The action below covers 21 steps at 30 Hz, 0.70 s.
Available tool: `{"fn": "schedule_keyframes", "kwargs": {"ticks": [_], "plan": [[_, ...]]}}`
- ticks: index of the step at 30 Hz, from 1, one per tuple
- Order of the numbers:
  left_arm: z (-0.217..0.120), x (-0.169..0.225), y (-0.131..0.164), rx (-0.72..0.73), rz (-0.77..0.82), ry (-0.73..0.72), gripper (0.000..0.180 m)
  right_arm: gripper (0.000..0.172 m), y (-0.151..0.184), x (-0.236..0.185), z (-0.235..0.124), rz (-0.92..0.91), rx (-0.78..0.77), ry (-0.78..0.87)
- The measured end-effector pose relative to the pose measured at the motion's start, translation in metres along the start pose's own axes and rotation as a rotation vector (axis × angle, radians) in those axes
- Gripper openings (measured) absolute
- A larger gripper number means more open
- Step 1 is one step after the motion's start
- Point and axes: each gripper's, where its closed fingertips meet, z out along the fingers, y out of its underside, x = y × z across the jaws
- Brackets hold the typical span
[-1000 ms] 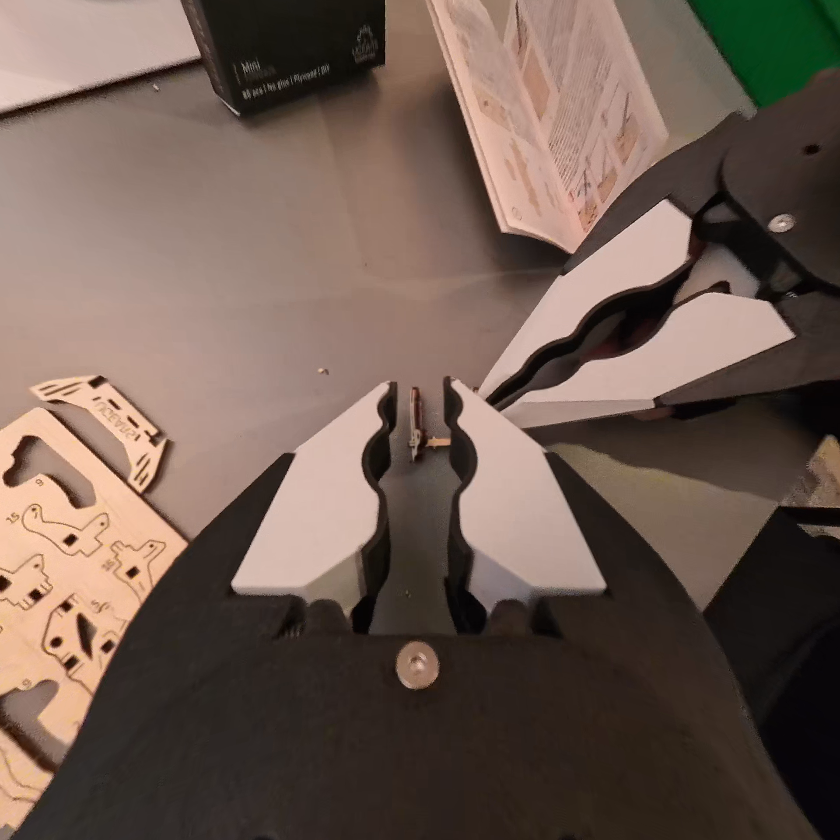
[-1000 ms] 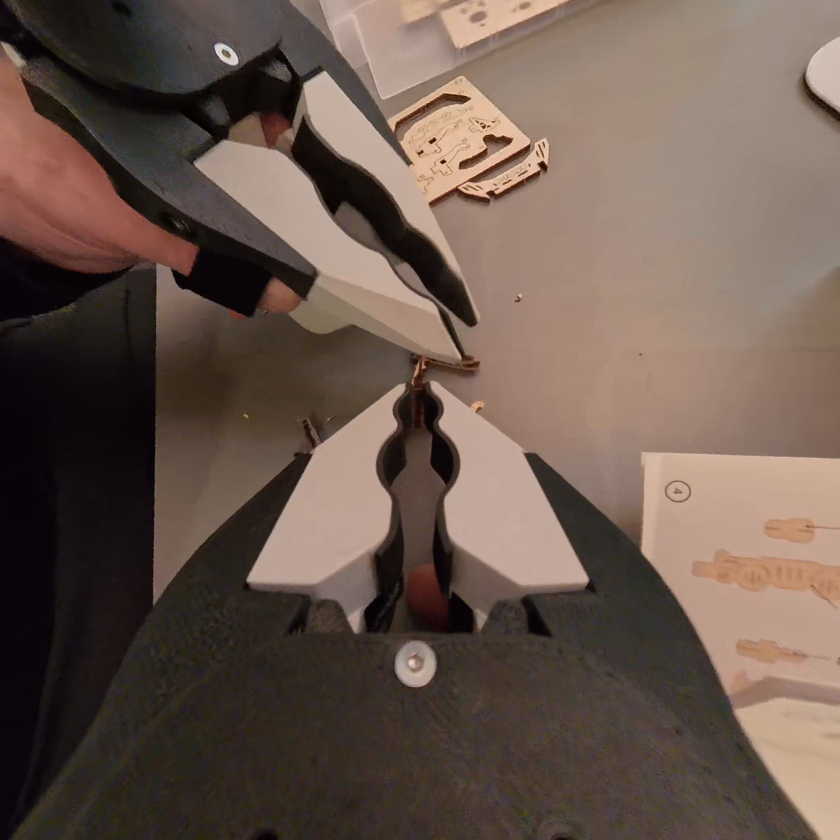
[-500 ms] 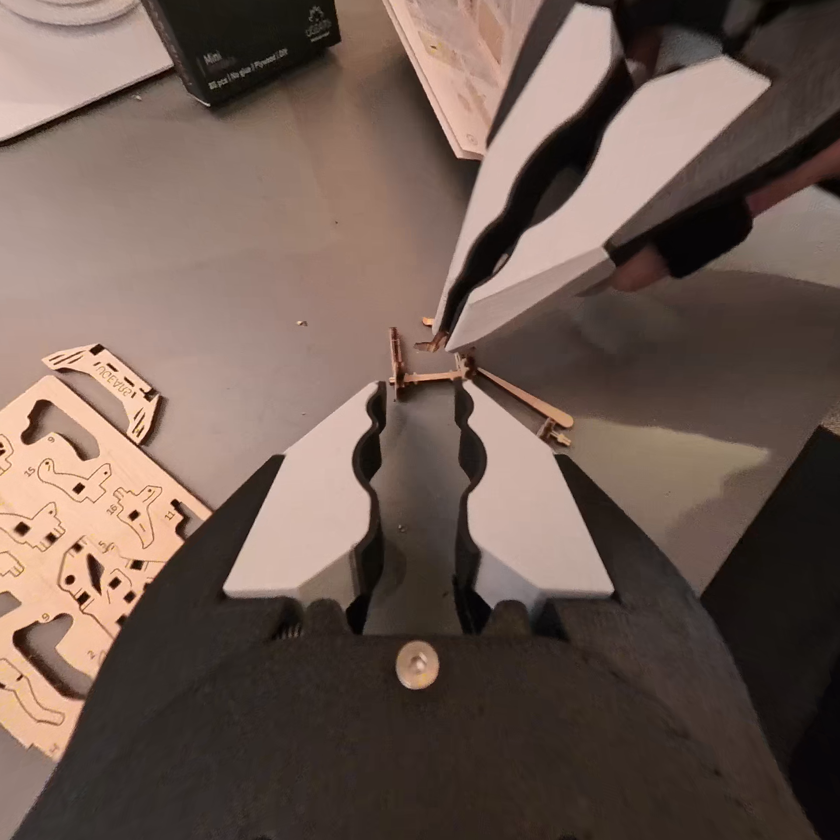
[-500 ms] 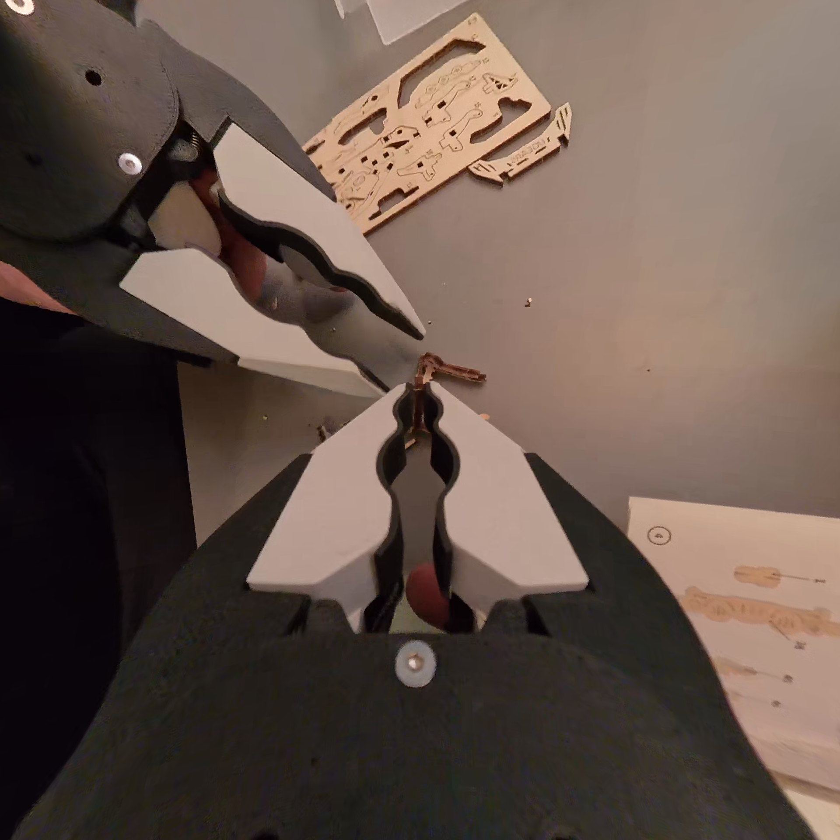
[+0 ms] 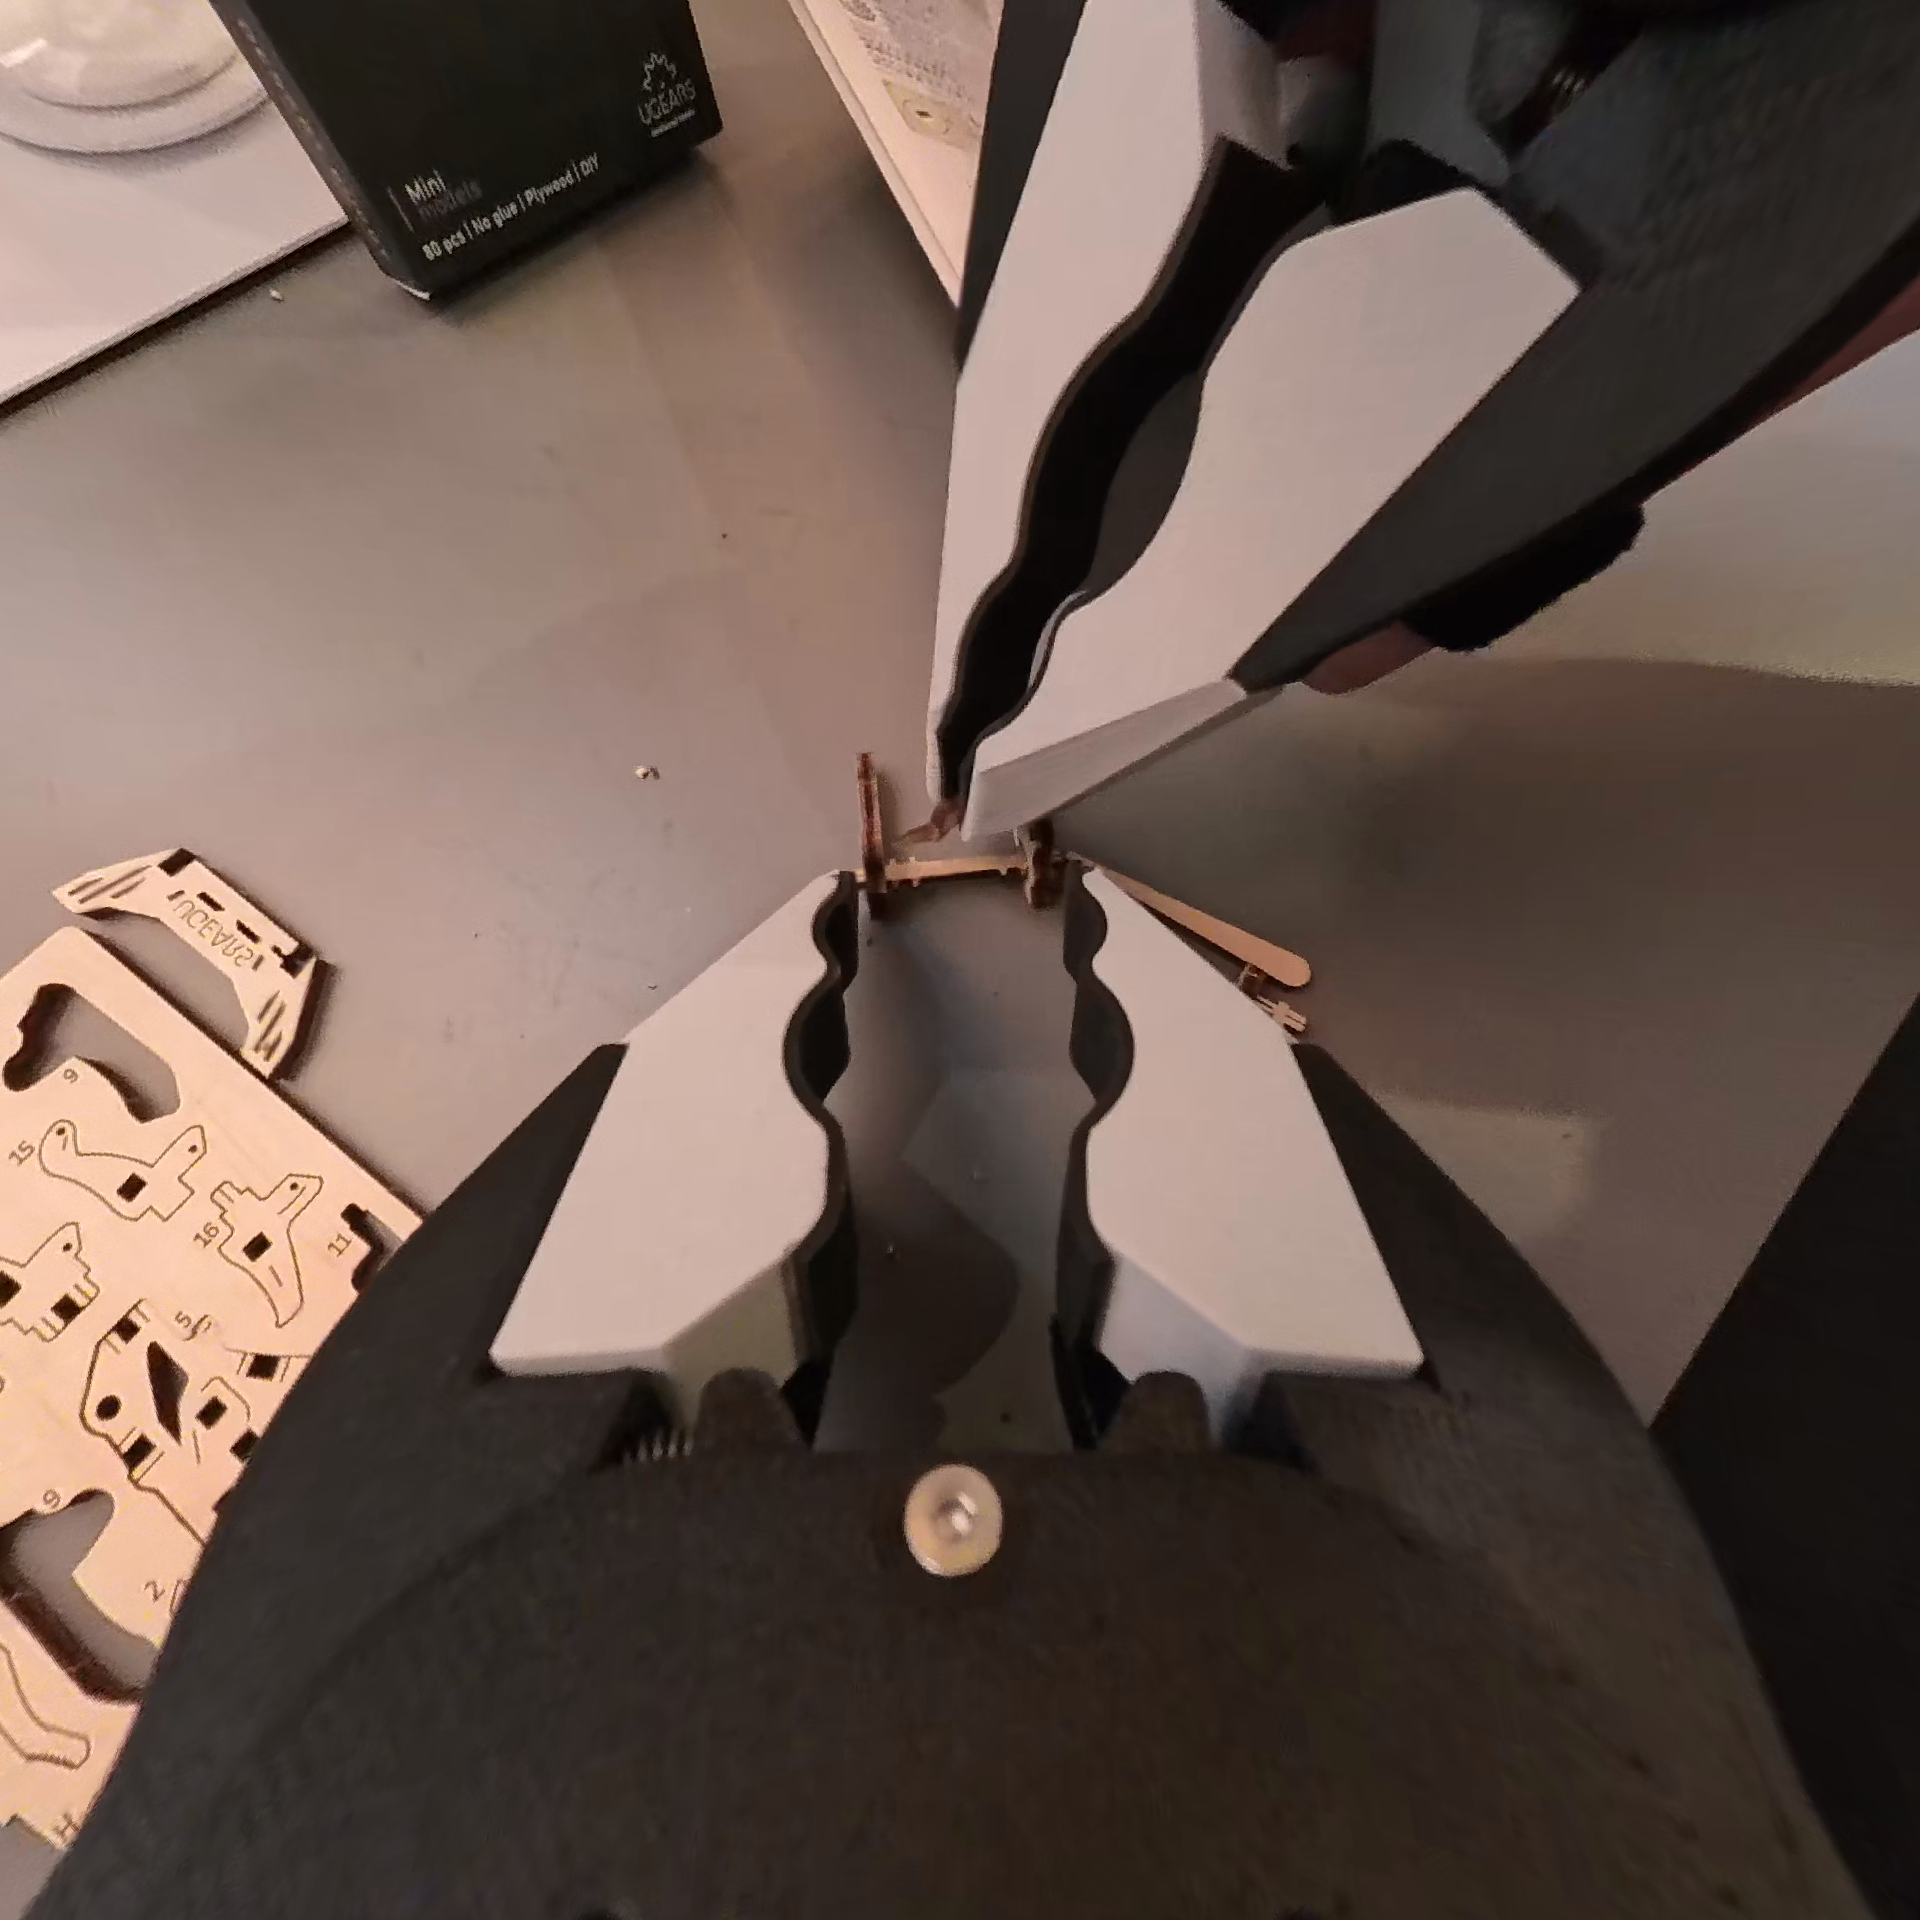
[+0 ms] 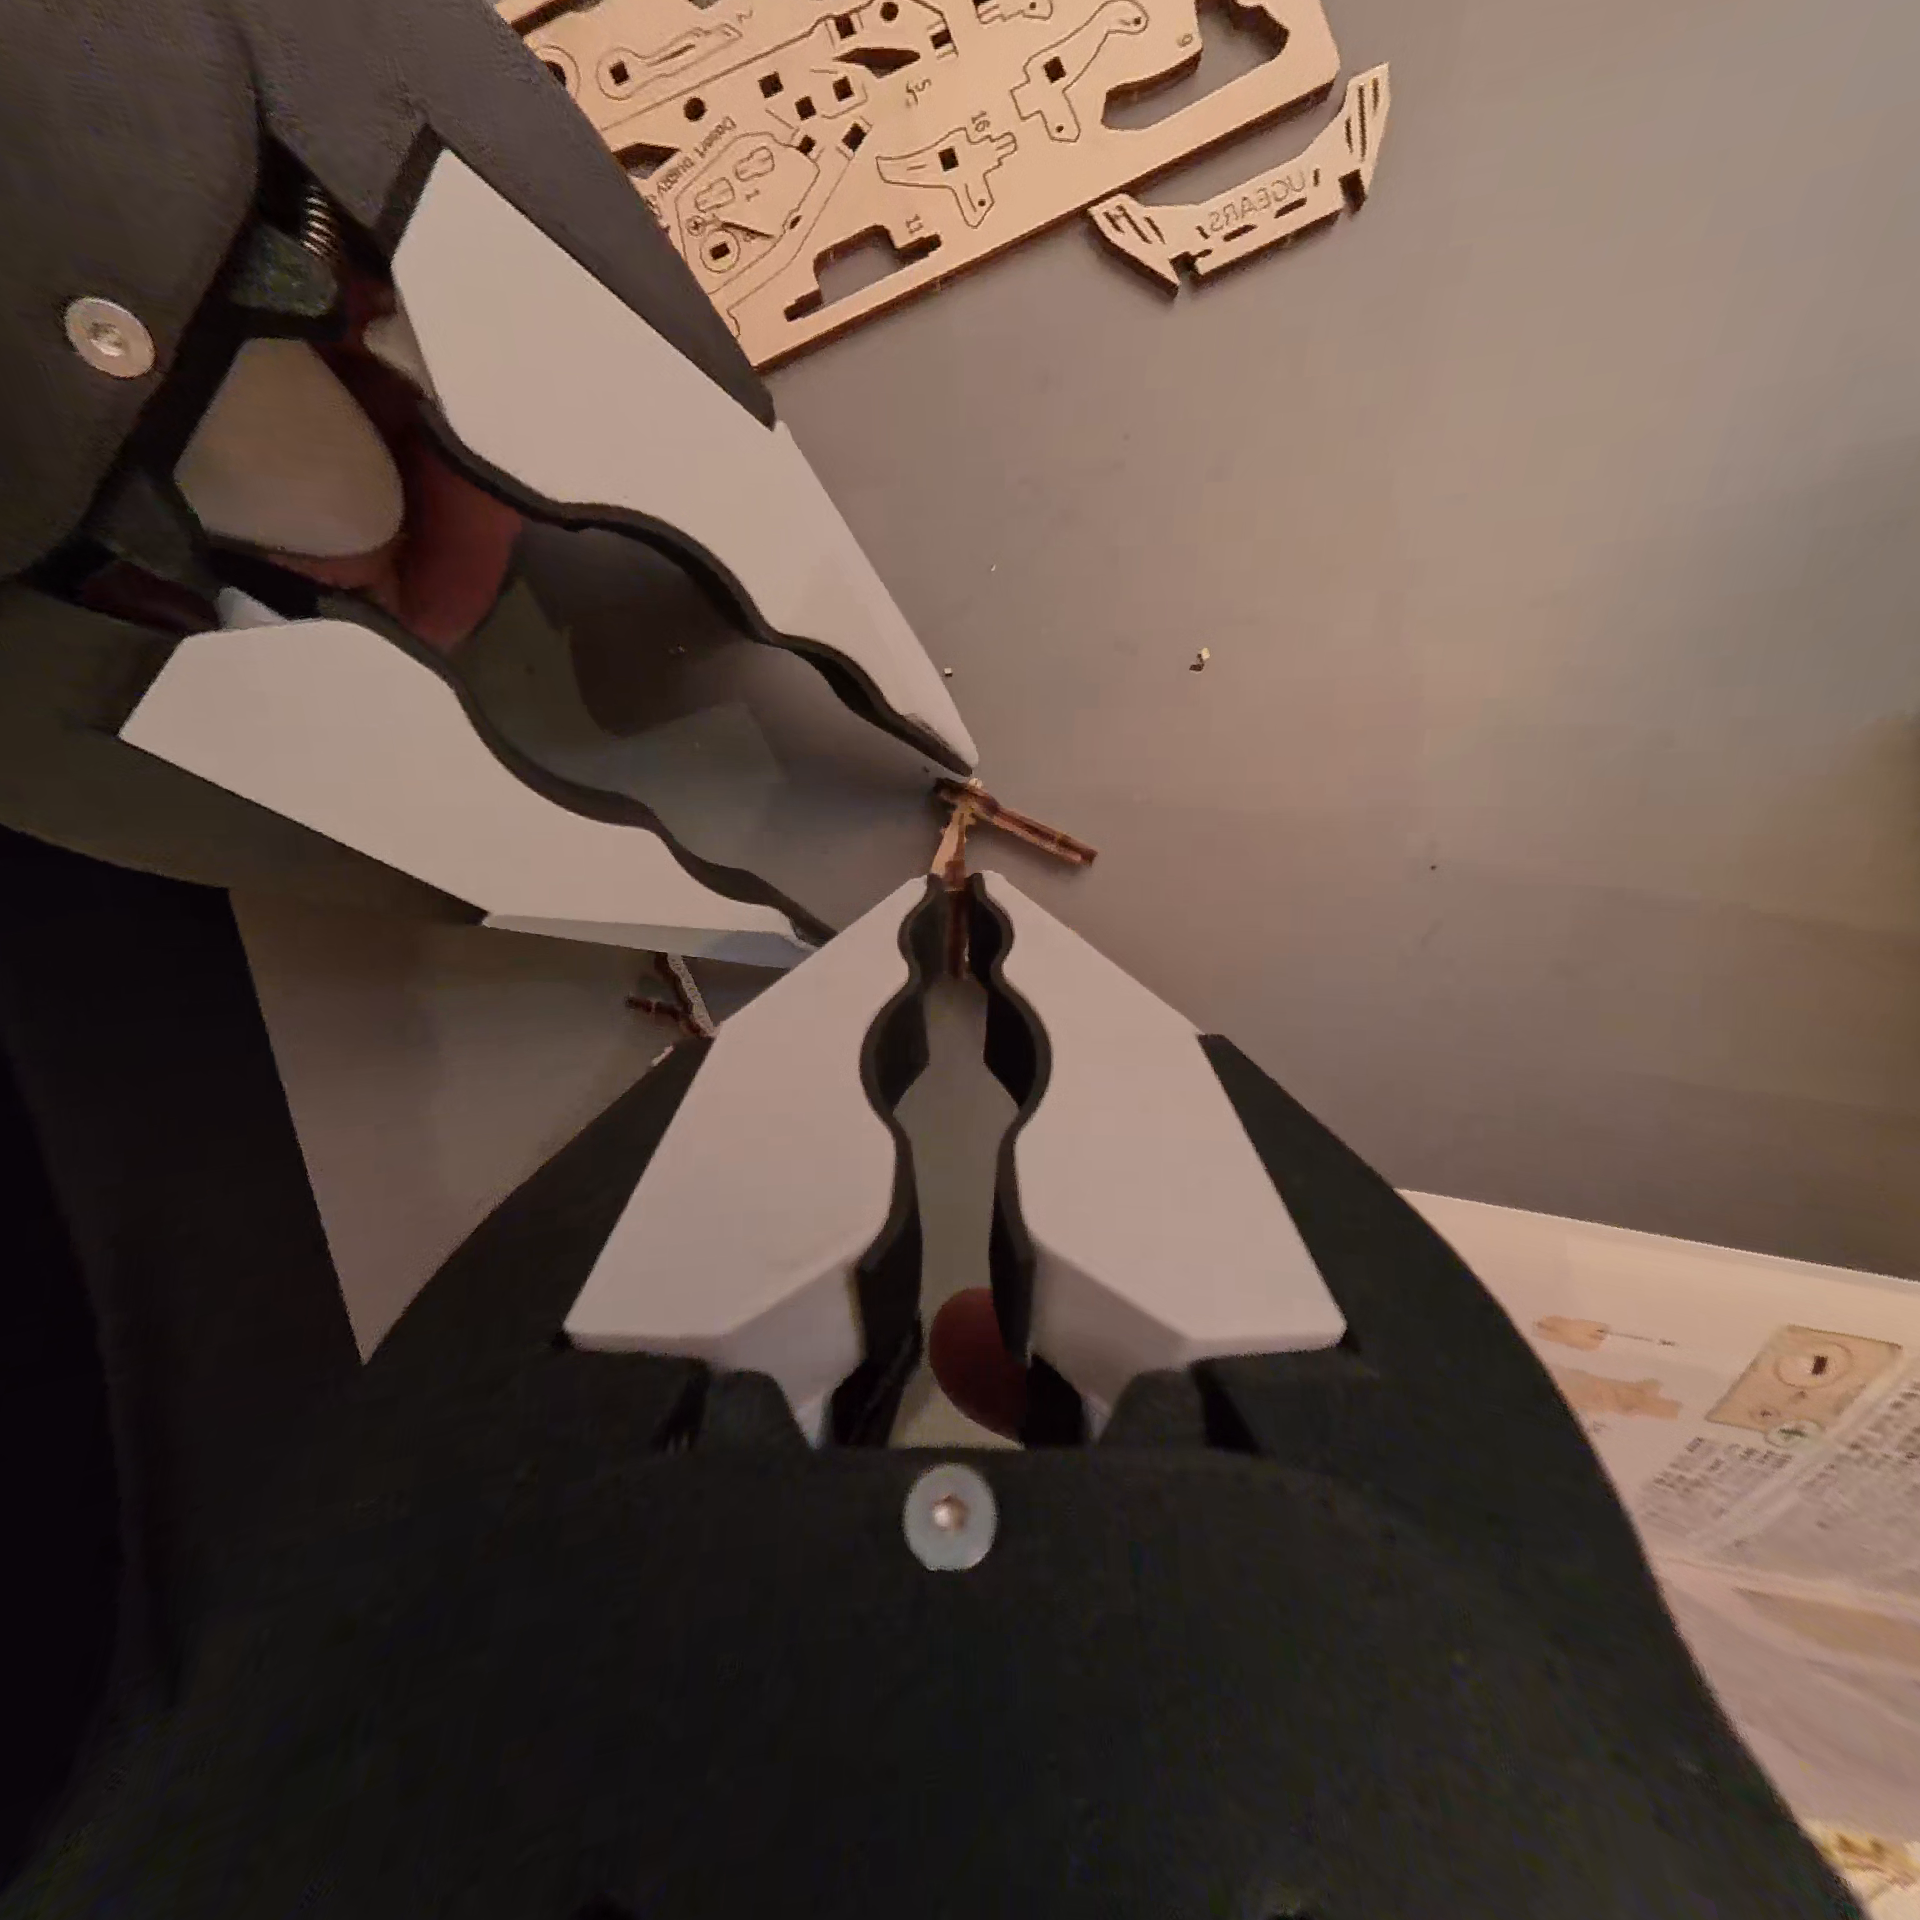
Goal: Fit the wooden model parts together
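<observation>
Wooden part [image 6: 954,930] half-hidden between right fingers [image 6: 1049,997]

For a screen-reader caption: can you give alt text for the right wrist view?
A grey claw pinches a thin wooden model part upright over a grey table, its tip meeting a small wooden sub-assembly at the second claw. A laser-cut plywood parts sheet lies beyond.
</observation>
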Motion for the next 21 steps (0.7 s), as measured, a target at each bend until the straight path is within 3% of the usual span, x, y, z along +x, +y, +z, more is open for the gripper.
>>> {"fn": "schedule_keyframes", "kwargs": {"ticks": [1, 21], "plan": [[0.000, 0.000, 0.000, -0.002, -0.002, 0.004, 0.038, 0.001, 0.001, 0.000, 0.000, -0.002, -0.007, 0.005], [0.007, 0.001, -0.004, -0.013, 0.043, 0.026, 0.033, 0.001, 0.002, 0.013, -0.001, -0.140, -0.067, 0.179]]}}
